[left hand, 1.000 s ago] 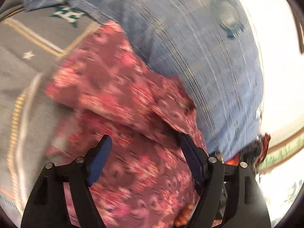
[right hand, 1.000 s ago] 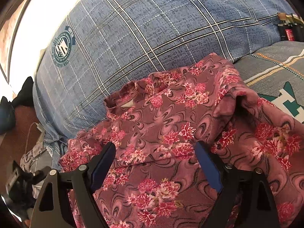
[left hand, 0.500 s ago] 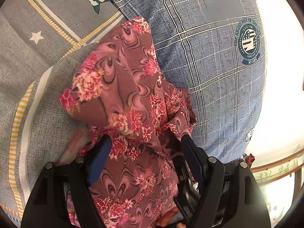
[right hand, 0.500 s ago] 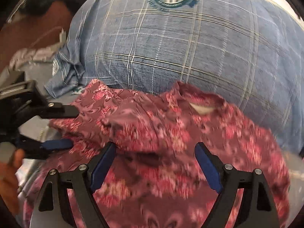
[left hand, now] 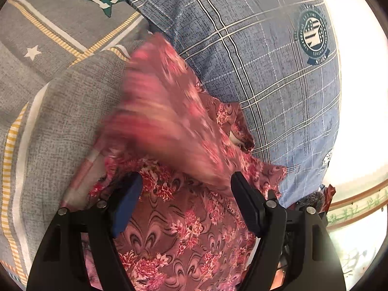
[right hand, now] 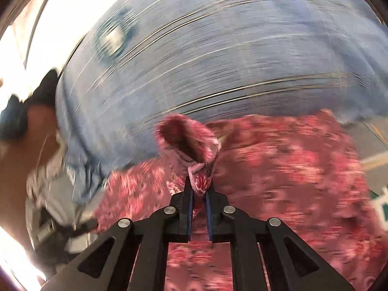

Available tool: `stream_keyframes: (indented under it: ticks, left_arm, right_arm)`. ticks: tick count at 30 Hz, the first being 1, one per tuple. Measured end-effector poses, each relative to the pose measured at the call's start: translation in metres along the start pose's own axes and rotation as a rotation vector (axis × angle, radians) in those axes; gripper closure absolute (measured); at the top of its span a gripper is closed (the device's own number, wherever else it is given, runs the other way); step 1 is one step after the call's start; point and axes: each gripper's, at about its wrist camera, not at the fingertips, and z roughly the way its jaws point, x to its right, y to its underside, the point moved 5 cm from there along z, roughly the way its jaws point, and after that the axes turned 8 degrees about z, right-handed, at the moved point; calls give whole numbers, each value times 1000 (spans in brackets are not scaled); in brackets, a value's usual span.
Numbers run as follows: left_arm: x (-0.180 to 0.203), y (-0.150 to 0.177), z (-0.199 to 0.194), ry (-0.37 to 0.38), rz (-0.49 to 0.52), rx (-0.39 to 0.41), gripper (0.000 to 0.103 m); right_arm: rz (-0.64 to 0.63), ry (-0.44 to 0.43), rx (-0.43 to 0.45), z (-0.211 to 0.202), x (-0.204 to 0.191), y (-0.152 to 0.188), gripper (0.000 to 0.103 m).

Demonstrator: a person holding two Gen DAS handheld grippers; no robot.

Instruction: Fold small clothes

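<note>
My left wrist cam sits right behind the left gripper (left hand: 184, 201), looking forward and down along the jaws at close range. The floral garment (left hand: 184, 230) fills the lower middle of the frame, the grey bedsheet (left hand: 48, 121) is on the left and the blue plaid pillow (left hand: 254, 48) is in the upper right. The right wrist cam does the same from behind the right gripper (right hand: 199, 191), also very close, though its frame is smeared. Both views share the garment and the pillow, whose round crest (left hand: 312, 40) shows in the upper right on the left cam and the upper left on the right cam.
</note>
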Motion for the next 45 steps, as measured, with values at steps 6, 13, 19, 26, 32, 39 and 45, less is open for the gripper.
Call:
stream_keyframes:
  ticks: [6,13,19,26,32,39,45]
  left_arm:
    - [2,0,1,-14,15,1,28]
    - [9,-2,1,-25,44,4,32]
    - [18,0,3,-90,114,7,33]
    - [18,0,4,-111,132,5,33]
    - [19,1,3,-113,142,3,33]
    - [18,1,5,-97,125,-12,33]
    - [18,0,3,-93,118,-15,33]
  right_arm:
    - [185,34,56,-19,66,-27,95]
    - [290,71,55,-36,117,-35,95]
    - [283,98,25,-36,119,-32,90]
    - [360,-53,43,-61,105,-1,54]
    - [412,5,15,-37,115,11,51]
    - [592,37,88,-41,155,-4,94]
    - [583,56,77,-62,149,11,85]
